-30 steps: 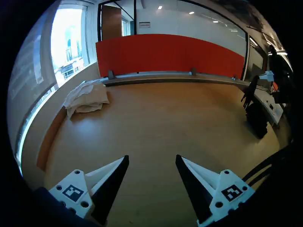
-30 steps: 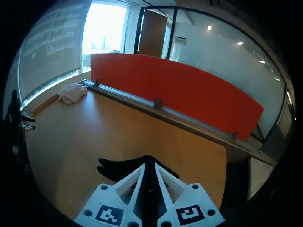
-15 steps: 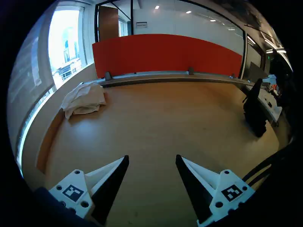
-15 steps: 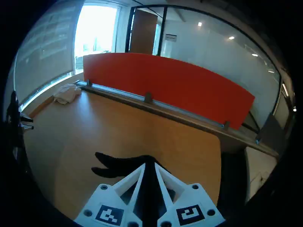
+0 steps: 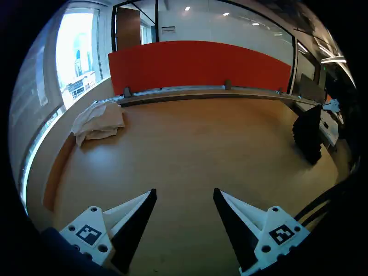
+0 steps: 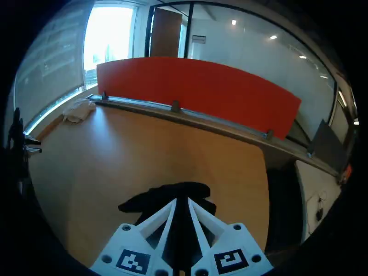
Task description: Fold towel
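The left gripper is hovering open above the tabletop — the right gripper is pinching a black towel. A crumpled white cloth is lying at ten o'clock.

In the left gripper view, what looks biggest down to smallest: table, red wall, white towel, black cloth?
1. table
2. red wall
3. white towel and black cloth: about alike, too close to rank.

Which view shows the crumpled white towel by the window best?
Left gripper view: the white towel is larger there, folds visible. The right gripper view shows it small and distant, at the far corner of the table.
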`<state>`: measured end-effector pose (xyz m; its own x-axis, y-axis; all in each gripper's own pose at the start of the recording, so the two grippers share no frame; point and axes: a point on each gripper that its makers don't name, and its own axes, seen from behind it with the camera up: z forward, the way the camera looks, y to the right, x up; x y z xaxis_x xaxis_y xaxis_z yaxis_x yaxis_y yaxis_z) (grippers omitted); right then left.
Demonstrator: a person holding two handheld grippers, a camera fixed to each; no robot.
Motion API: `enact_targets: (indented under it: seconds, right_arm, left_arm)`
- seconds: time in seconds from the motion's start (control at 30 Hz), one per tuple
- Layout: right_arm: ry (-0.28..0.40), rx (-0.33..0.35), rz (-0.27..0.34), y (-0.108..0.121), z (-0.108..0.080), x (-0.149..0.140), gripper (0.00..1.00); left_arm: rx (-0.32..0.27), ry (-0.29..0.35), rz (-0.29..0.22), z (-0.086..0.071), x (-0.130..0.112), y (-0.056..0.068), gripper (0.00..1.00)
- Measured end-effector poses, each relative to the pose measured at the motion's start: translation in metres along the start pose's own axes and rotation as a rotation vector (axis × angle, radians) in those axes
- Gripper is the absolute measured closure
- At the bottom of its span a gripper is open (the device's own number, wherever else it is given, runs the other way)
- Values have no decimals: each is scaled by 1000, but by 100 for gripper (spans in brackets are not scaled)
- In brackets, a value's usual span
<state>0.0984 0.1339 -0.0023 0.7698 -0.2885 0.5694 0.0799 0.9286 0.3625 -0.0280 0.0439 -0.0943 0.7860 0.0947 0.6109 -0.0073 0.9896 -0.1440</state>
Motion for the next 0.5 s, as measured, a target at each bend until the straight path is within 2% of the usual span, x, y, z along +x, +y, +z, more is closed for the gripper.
enact_targets:
  seconds: [0.5]
  right_arm:
    - [10, 18, -16, -18, 3, 10, 98]
  left_arm:
    - [-9, 7, -7, -3, -2, 0, 9]
